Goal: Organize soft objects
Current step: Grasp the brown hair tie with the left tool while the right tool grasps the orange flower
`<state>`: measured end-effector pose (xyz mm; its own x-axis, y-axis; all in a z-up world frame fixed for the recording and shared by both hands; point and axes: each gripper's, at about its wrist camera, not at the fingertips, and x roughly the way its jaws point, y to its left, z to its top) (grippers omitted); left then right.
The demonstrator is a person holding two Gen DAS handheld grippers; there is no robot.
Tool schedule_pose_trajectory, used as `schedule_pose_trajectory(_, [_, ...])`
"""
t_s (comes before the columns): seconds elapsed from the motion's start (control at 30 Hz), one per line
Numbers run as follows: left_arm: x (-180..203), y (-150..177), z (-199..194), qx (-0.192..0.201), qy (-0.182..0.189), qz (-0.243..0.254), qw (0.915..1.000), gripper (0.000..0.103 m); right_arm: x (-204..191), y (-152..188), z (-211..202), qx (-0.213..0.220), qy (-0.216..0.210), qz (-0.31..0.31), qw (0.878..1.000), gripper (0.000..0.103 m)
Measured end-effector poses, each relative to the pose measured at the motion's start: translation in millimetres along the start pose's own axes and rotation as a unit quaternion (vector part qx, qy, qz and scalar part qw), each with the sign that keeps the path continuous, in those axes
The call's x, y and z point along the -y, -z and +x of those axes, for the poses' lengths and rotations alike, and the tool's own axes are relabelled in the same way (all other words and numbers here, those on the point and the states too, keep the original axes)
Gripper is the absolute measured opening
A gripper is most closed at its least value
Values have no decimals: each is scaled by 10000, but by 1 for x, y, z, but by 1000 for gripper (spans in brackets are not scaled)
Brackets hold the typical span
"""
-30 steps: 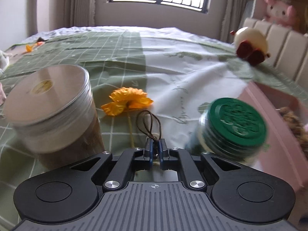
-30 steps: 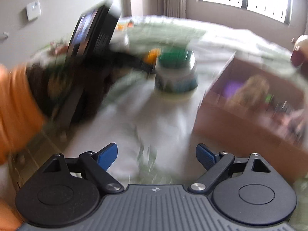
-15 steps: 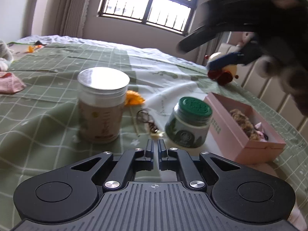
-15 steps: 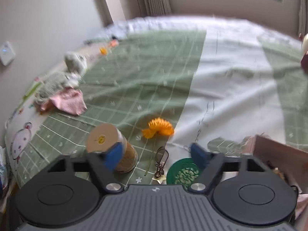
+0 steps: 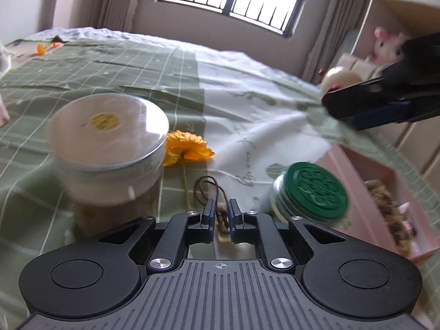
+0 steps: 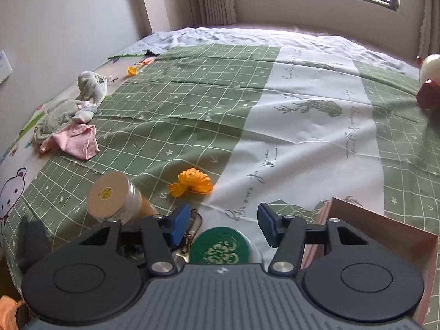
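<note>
My left gripper [image 5: 220, 211] is low over the bed with its jaws slightly apart around a brown cord with a small charm [image 5: 221, 220]; the cord [image 6: 189, 233] also shows in the right wrist view. An orange fabric flower [image 5: 187, 148] lies just beyond it, also seen from the right wrist [image 6: 194, 183]. My right gripper [image 6: 223, 224] is open and empty, high above a green-lidded jar [image 6: 222, 247]. A pink box [image 5: 385, 200] holding soft toys stands at the right.
A tall clear jar with a silver lid [image 5: 110, 143] stands left of the cord, the green-lidded jar [image 5: 310, 192] right of it. Pink and grey cloths [image 6: 68, 126] lie at the bed's far left. A round plush [image 6: 429, 82] sits far right. The box [image 6: 385, 236] is near right.
My left gripper has dropped back down onto the cord and opened slightly around it. My right gripper stays high above the jars, a little lower and closer over the green lid.
</note>
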<state>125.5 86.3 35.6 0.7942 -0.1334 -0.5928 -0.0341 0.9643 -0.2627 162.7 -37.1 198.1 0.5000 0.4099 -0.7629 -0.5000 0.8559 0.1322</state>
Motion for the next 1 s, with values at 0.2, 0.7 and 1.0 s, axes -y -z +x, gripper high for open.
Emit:
schedule_pose_trajectory(0.2, [12,0,27,-403,-267,594,9971,17,15,10,-8,114,-161,-25,9998,55])
schedule_pose_trajectory(0.7, [31,16,23,-441,-336,1336,9895,23,12,5,-4,156,-199,89,9996,55])
schedule_pose_trajectory(1.0, [1,38,-44,-58,316,617,9976,14,-41,-42,84,-754,-315,256,9963,55])
